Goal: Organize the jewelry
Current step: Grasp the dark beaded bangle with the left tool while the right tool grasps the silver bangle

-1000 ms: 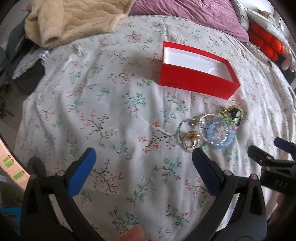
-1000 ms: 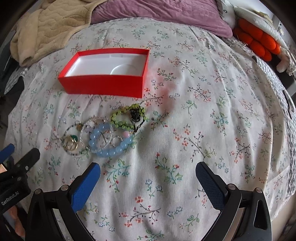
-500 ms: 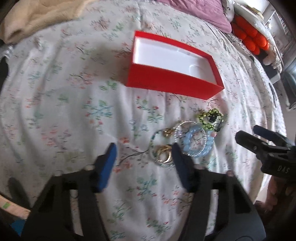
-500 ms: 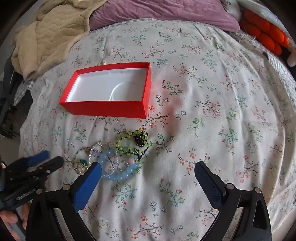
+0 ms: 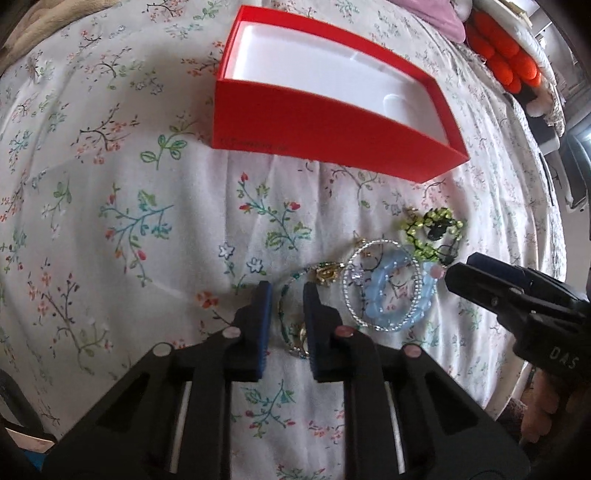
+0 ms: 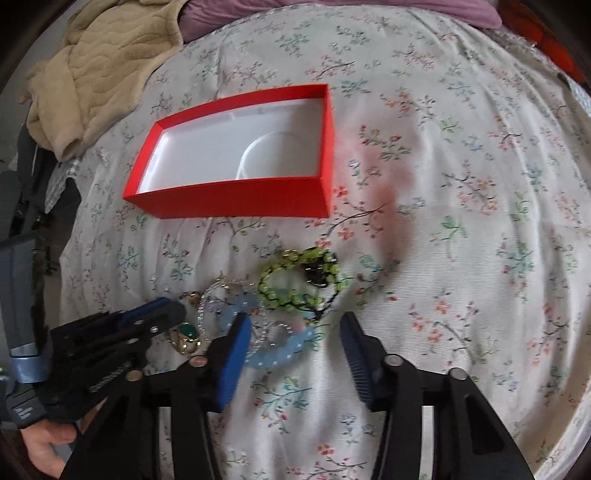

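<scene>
An open red box (image 5: 332, 122) with a white inside lies on the floral bedspread; it also shows in the right wrist view (image 6: 236, 195). In front of it lies a jewelry pile: a light blue bead bracelet (image 5: 399, 295), a clear bead ring (image 5: 384, 251), a green bead bracelet (image 5: 432, 229) and a gold ring with a green stone (image 6: 186, 334). My left gripper (image 5: 287, 295) is low over the pile, its jaws narrowed around a thin beaded bracelet (image 5: 291, 321). My right gripper (image 6: 295, 332) is open over the blue bracelet (image 6: 273, 354).
A beige blanket (image 6: 99, 59) and a purple pillow (image 6: 332, 11) lie at the head of the bed. Orange cushions (image 5: 506, 59) sit at the far right. The bed edge drops off at the left in the right wrist view.
My left gripper has moved down onto the pile and its jaws have narrowed from wide open. My right gripper has come forward over the blue bracelet and narrowed a little.
</scene>
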